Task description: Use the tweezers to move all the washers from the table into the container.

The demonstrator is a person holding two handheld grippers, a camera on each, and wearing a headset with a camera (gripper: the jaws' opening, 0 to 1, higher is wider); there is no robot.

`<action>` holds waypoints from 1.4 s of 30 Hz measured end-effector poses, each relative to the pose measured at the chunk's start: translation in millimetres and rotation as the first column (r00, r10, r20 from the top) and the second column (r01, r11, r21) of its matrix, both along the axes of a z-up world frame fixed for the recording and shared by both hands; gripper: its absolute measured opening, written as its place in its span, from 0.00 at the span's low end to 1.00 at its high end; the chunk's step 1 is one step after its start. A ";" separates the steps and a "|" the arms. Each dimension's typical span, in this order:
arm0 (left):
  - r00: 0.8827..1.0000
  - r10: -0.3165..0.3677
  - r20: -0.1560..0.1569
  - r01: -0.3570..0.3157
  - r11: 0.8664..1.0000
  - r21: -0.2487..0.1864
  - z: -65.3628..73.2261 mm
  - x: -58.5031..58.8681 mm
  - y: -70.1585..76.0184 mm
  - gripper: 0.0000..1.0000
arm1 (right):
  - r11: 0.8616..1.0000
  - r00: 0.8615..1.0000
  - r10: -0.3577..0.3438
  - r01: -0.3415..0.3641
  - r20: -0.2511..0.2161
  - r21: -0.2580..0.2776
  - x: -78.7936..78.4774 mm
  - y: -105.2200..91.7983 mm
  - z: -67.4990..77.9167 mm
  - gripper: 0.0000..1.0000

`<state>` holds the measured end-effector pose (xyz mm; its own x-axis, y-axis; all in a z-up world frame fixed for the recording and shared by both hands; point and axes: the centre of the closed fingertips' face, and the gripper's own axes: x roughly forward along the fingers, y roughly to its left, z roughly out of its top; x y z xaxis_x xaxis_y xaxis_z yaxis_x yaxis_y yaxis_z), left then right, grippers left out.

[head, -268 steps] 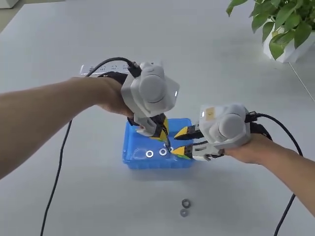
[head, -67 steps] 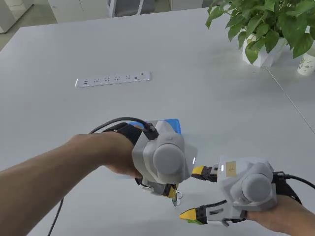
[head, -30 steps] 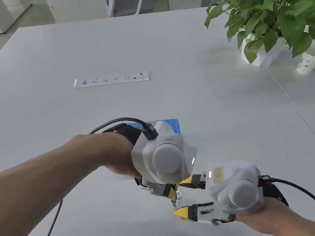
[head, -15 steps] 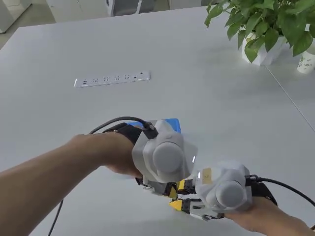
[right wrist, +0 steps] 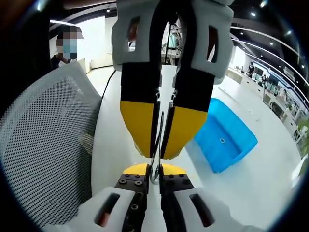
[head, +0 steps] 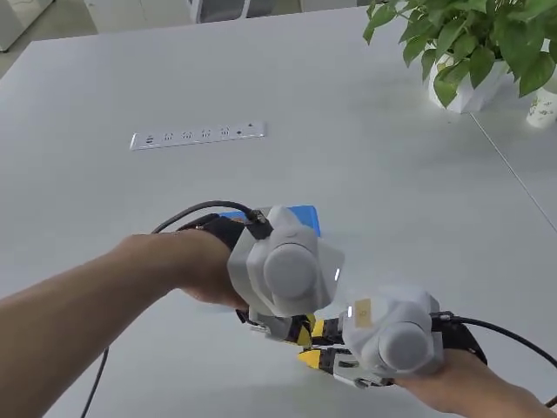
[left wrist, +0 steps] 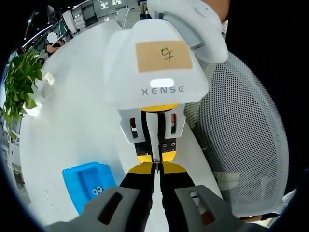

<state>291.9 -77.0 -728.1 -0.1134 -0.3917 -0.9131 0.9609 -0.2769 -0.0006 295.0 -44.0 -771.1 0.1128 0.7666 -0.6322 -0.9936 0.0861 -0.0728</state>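
Observation:
My left gripper (head: 305, 335) points down over the table and is shut on thin metal tweezers (right wrist: 159, 128). My right gripper (head: 318, 355) meets it tip to tip from the right, its yellow jaws closed on the tweezers' lower end (left wrist: 154, 166). In the right gripper view, the left gripper (right wrist: 160, 152) hangs straight above my right gripper (right wrist: 154, 170). The blue container (head: 301, 215) lies just beyond, half hidden by the left gripper's body. Two washers (left wrist: 96, 190) lie in the container (left wrist: 87, 180). The table under the jaws is hidden.
A white power strip (head: 197, 136) lies far back on the grey table (head: 365, 157). A potted plant (head: 474, 43) stands at the back right corner. Black cables trail from both grippers. A mesh chair (right wrist: 43, 145) stands at the table's near edge.
My right gripper, open a second ago, has slid left to the left gripper's tips and shut on the tweezers. The left gripper has held its place.

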 end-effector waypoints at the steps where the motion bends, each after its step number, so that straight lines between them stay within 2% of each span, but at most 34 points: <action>1: 1.000 0.000 0.000 0.000 1.000 -0.001 0.0 -0.1 -0.1 0.07 | 1.000 1.000 0.002 -0.002 0.005 0.000 0.0 0.3 0.4 0.08; 13: 1.000 0.024 0.007 -0.024 0.999 -0.031 1.8 1.3 2.8 0.09 | 1.000 1.000 -0.012 0.013 -0.017 0.004 -0.2 -1.5 -1.2 0.06; 22: 0.996 0.092 0.010 -0.091 0.993 -0.077 12.0 8.3 11.4 0.14 | 1.000 1.000 -0.010 0.010 -0.018 -0.003 -0.3 -1.1 -2.3 0.06; 29: 0.988 0.157 -0.010 -0.157 0.981 -0.113 16.6 9.3 21.5 0.20 | 1.000 1.000 -0.014 0.014 -0.014 -0.003 2.4 -4.6 2.1 0.07; 33: 0.980 0.199 -0.029 -0.201 0.969 -0.141 18.4 9.7 25.9 0.23 | 1.000 1.000 -0.015 0.015 -0.006 -0.003 5.2 -4.3 8.3 0.07; 37: 0.967 0.250 -0.056 -0.256 0.951 -0.174 21.3 10.4 31.3 0.26 | 1.000 1.000 -0.009 0.009 0.001 -0.001 7.1 -2.5 16.9 0.07; 39: 0.959 0.276 -0.061 -0.283 0.940 -0.190 23.0 12.0 35.3 0.29 | 1.000 1.000 -0.006 0.006 -0.003 0.005 8.7 -1.5 22.1 0.07; 42: 0.944 0.320 -0.084 -0.331 0.916 -0.225 26.4 13.1 40.9 0.32 | 1.000 1.000 0.001 -0.001 0.008 0.001 12.0 -2.0 30.0 0.07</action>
